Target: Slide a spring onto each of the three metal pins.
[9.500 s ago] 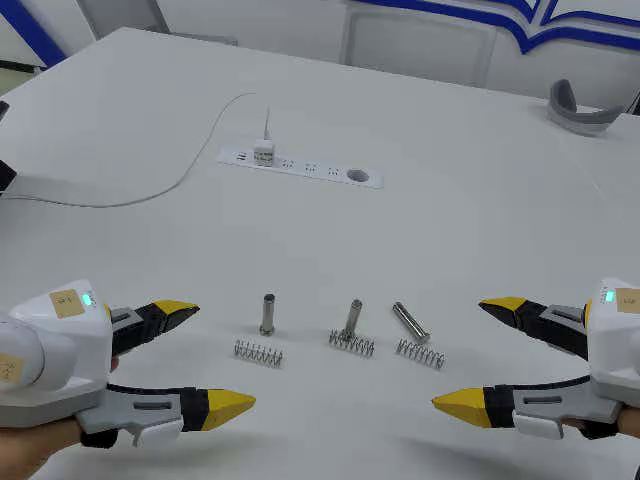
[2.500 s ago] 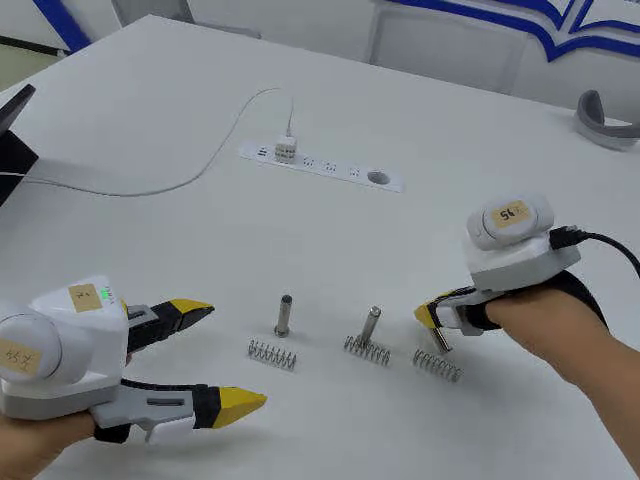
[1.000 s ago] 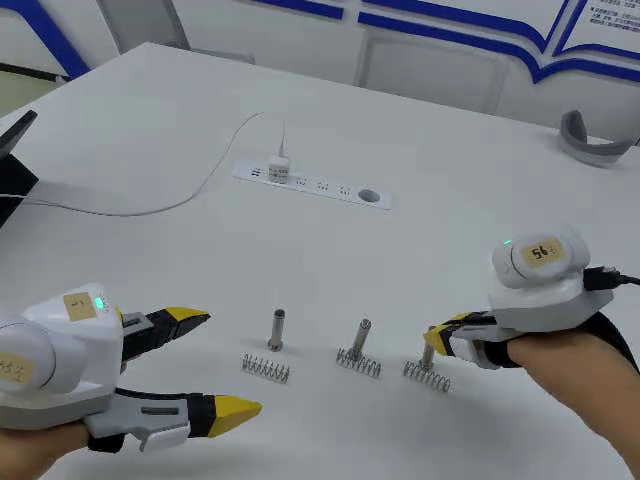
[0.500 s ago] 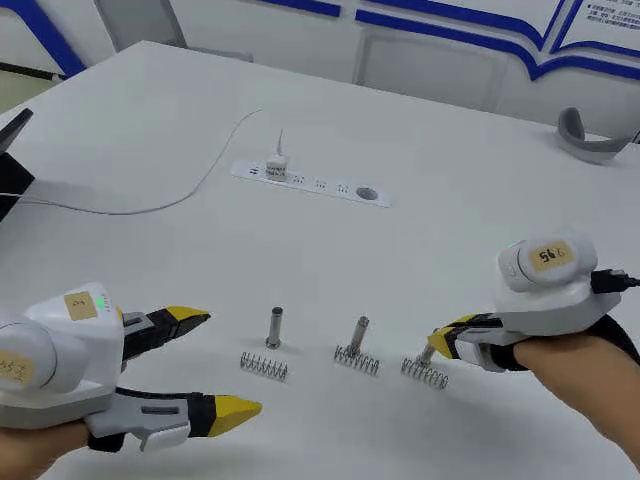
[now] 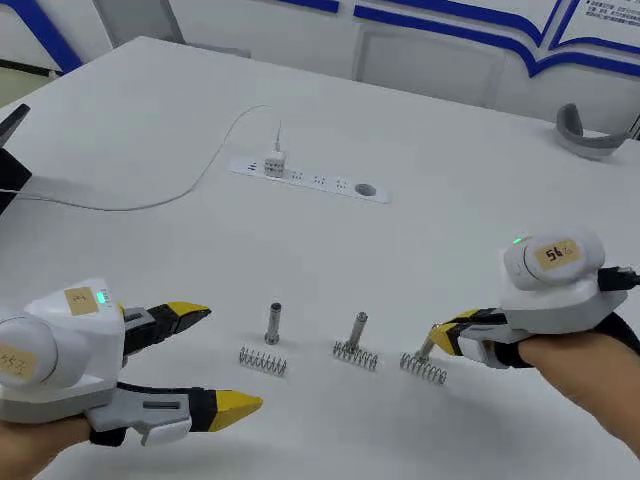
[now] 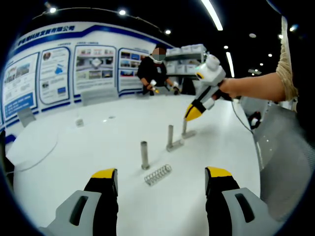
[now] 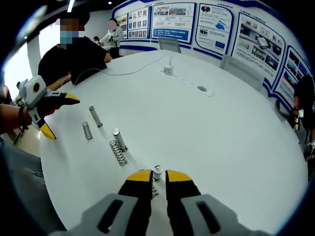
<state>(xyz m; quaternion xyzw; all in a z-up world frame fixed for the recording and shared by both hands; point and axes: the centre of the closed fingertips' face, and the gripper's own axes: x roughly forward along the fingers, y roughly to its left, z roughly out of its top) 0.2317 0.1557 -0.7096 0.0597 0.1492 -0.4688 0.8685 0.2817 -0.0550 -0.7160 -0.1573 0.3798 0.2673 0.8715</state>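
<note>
Three metal pins stand on the white table (image 5: 420, 240): left pin (image 5: 273, 323), middle pin (image 5: 356, 330), right pin (image 5: 427, 347). A spring lies in front of each: left spring (image 5: 262, 361), middle spring (image 5: 355, 355), right spring (image 5: 423, 369). My right gripper (image 5: 441, 335) is shut on the right pin (image 7: 157, 172), holding it near its top. My left gripper (image 5: 215, 360) hovers open to the left of the pins with nothing in it. In the left gripper view, the left gripper (image 6: 161, 173) faces the left pin (image 6: 143, 155) and the left spring (image 6: 158, 174).
A white power strip (image 5: 305, 181) with a plug (image 5: 268, 163) and a cable (image 5: 170, 195) lies farther back. A grey curved object (image 5: 590, 135) sits at the far right, a dark object (image 5: 10, 150) at the left edge. People stand beyond the table (image 7: 78, 49).
The right pin lay flat 9.5 s ago; my right gripper came in, shut on it and stood it upright. Over the last second it holds still. The left gripper stays put.
</note>
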